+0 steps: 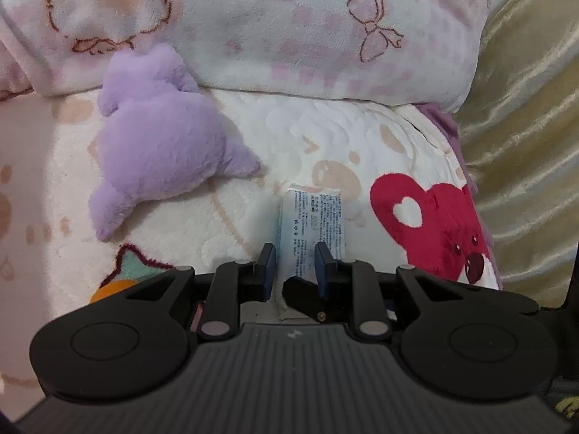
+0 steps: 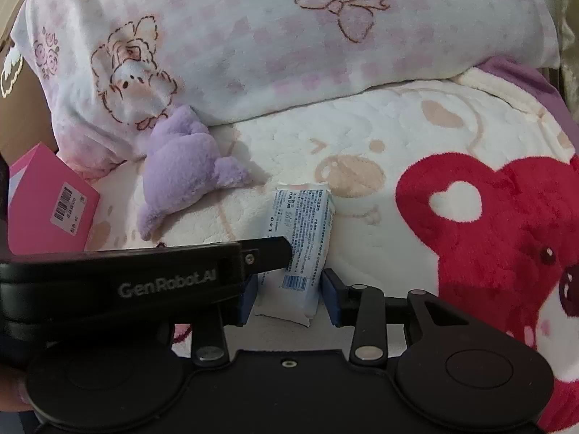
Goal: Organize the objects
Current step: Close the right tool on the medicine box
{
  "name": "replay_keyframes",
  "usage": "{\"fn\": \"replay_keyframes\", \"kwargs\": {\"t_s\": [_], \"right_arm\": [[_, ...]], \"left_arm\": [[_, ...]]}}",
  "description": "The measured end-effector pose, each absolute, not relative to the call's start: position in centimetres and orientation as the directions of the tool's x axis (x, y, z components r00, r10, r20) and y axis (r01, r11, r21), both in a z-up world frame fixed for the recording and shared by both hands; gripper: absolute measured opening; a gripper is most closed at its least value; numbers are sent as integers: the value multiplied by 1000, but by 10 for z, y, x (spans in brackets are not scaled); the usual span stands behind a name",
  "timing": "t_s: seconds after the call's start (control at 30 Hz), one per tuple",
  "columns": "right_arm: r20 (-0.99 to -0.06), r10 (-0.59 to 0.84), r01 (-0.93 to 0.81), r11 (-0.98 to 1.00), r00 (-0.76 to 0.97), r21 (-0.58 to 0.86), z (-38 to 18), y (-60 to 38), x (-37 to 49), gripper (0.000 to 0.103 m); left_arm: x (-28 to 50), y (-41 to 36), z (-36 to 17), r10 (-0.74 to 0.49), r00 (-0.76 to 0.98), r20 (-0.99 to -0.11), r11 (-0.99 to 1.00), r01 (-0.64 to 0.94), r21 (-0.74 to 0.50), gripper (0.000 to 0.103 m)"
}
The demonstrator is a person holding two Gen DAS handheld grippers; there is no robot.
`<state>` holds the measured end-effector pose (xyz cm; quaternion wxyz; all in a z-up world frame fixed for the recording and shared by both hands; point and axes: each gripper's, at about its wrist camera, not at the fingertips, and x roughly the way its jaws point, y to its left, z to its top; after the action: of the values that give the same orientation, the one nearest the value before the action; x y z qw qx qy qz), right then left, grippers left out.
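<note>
A white tissue packet (image 1: 315, 217) with blue print lies on the cream blanket (image 1: 224, 224), its length running away from me. My left gripper (image 1: 296, 264) is shut on the packet's near part, one blue pad at its left edge and the other on its printed face. In the right wrist view the same packet (image 2: 300, 224) has its near end between the pads of my right gripper (image 2: 289, 296), which press on its two long sides. The left gripper (image 2: 275, 251) reaches in from the left there, covering my right gripper's left finger.
A purple plush toy (image 1: 163, 152) (image 2: 184, 159) lies left of the packet against a pink-checked pillow (image 1: 289, 29) (image 2: 289, 36). A red bear print (image 2: 499, 224) covers the blanket on the right. A pink box (image 2: 50, 202) stands far left. Gold fabric (image 1: 524, 126) borders the right.
</note>
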<state>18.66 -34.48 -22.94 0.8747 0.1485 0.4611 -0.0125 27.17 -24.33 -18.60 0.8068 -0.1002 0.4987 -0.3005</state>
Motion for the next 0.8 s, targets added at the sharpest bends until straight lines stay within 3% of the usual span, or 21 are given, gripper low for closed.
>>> {"fn": "replay_keyframes", "kwargs": {"t_s": [0.3, 0.53, 0.8], "right_arm": [[-819, 130, 160, 952, 559, 261, -229, -347, 188, 43], [-807, 28, 22, 999, 590, 50, -216, -317, 175, 43], [-799, 78, 30, 992, 597, 119, -200, -325, 166, 44]], "left_arm": [[267, -252, -184, -583, 323, -745, 801, 384, -460, 25], [254, -244, -162, -574, 315, -756, 800, 410, -437, 26], [239, -227, -141, -605, 311, -733, 780, 418, -466, 25]]}}
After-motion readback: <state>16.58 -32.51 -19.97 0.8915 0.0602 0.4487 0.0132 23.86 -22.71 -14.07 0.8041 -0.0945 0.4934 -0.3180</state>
